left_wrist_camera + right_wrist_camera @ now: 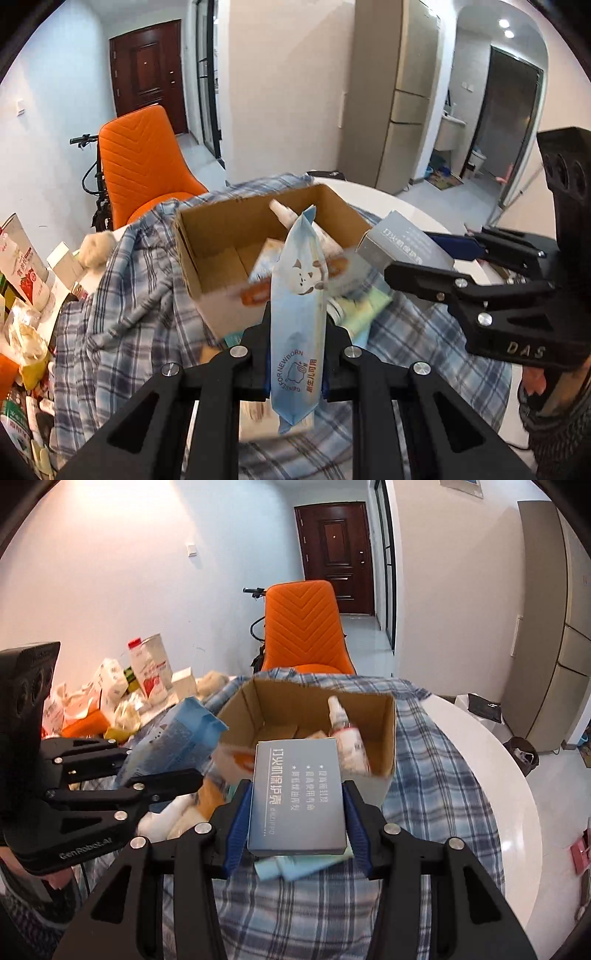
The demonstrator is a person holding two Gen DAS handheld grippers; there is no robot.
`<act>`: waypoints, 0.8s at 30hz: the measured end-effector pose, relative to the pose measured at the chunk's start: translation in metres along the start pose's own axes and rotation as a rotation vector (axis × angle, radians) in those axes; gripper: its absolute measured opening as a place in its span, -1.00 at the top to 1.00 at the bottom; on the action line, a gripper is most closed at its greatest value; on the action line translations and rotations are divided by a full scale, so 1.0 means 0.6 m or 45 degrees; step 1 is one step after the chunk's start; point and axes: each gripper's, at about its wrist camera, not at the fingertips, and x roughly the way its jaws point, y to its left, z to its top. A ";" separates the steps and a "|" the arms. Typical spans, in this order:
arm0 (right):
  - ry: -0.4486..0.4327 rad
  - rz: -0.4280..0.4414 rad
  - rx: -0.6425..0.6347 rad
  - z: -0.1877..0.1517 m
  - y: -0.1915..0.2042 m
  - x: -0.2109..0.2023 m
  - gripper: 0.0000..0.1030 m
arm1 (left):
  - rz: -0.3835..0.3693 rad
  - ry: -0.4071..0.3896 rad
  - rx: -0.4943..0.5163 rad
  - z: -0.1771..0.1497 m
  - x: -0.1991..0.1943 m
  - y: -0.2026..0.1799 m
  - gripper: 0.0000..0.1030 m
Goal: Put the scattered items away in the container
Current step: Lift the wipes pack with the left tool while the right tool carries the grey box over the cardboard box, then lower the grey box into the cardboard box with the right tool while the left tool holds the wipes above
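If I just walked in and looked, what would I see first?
Two black grippers, each carrying something toward the open cardboard box on the plaid cloth. The left gripper pinches a blue wipes pack; the right gripper clamps a grey box. Behind stands a bright orange chair.

You are in a lived-in home — a dark wooden entry door (334, 557) closes off the tiled hallway, an orange upholstered chair (304, 627) stands at the round white table (491, 775), and a tall fridge (410, 99) sits beside a washroom doorway (513, 122). A plaid shirt (436, 760) and grocery packets (110, 698) clutter the table — household mess.
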 end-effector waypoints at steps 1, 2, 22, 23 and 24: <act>0.007 0.005 0.016 0.009 -0.002 0.008 0.10 | -0.004 0.003 -0.017 0.013 0.007 0.006 0.64; 0.011 0.012 0.027 0.015 -0.004 0.014 0.10 | -0.004 0.005 -0.025 0.020 0.012 0.010 0.64; 0.121 0.073 0.122 0.093 -0.047 0.153 0.10 | 0.084 0.132 -0.075 0.116 0.143 0.083 0.63; 0.129 0.070 0.127 0.092 -0.048 0.161 0.10 | 0.091 0.143 -0.070 0.115 0.151 0.084 0.63; 0.136 0.068 0.129 0.091 -0.049 0.169 0.10 | 0.102 0.151 -0.068 0.114 0.158 0.088 0.63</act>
